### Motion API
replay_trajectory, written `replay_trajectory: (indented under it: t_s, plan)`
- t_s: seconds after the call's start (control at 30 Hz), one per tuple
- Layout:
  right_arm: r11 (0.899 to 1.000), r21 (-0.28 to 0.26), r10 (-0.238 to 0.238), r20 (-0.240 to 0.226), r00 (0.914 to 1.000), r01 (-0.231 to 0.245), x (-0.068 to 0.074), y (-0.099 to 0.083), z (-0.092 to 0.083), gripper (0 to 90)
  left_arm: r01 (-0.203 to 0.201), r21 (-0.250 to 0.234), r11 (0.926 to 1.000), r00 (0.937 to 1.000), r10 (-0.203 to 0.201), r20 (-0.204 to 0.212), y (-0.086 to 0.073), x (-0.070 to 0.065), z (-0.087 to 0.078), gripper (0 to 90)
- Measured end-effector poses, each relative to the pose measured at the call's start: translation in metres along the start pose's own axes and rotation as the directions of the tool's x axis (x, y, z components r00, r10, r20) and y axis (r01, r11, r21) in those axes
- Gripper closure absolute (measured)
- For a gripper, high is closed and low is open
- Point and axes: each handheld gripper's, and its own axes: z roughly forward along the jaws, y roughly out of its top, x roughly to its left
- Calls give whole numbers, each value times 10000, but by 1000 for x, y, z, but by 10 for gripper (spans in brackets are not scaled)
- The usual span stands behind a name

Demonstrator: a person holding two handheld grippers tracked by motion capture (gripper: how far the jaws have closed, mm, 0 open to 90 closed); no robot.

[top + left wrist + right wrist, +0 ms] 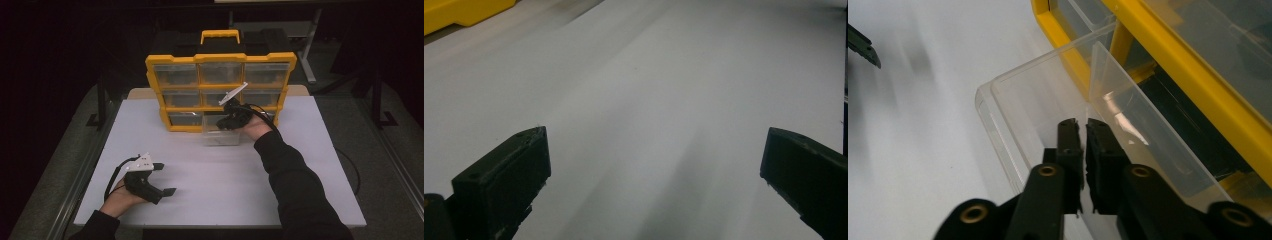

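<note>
Gripping the clear drawer (1013,100) wall before the yellow organizer (220,59), right gripper (1083,125) clamped, left gripper (162,178) apart, well away.

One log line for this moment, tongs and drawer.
right tongs: shut on clear drawer wall | drawer: pulled out of yellow organizer | left tongs: open, idle over white table

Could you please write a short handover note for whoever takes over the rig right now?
Right gripper: shut on the side wall of the clear drawer, which is pulled most of the way out of the bottom middle slot of the yellow organizer.
Left gripper: open, holding nothing, low over the white table near its front left.
Done: drawer nearly out.
Left: probably draw it fully clear and set it on the table; its contents cannot be made out.
</note>
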Motion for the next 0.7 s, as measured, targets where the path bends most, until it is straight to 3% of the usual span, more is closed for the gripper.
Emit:
replay_trajectory:
  t_s: [0.23,0.7]
  plan:
    - [9996,-258,87,39,10000,-86,0,0,-6,722,9,3,10000,10000,-9,1,0,0,0,0]
    - [9936,-854,760,202,9969,-740,2,-9,-33,388,76,53,10000,10000,-76,16,-2,0,1,0]
